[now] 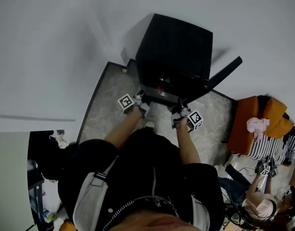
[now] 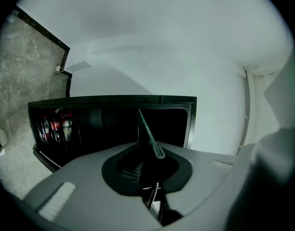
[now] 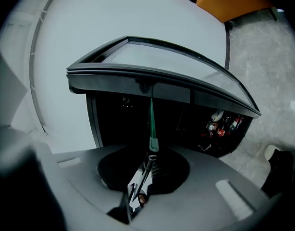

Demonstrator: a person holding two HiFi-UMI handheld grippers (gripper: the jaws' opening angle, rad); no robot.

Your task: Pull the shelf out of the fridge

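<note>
A small black fridge [image 1: 174, 47] stands on the floor against the wall with its door [image 1: 224, 73] swung open to the right. The thin glass shelf [image 1: 160, 99] juts from its dark opening. My left gripper [image 1: 141, 100] holds the shelf's left front edge and my right gripper [image 1: 178, 110] holds the right front edge. In the left gripper view the greenish shelf edge [image 2: 150, 134] runs straight into the shut jaws of the left gripper [image 2: 151, 165]. The right gripper view shows the same shelf edge [image 3: 151, 124] pinched by the right gripper [image 3: 149, 161].
Several drink bottles [image 2: 54, 126] [image 3: 223, 124] stand at one side inside the fridge. An orange seat [image 1: 253, 124] is at the right, and another person [image 1: 263, 196] sits on the floor below it. The fridge backs onto a white wall [image 1: 51, 42].
</note>
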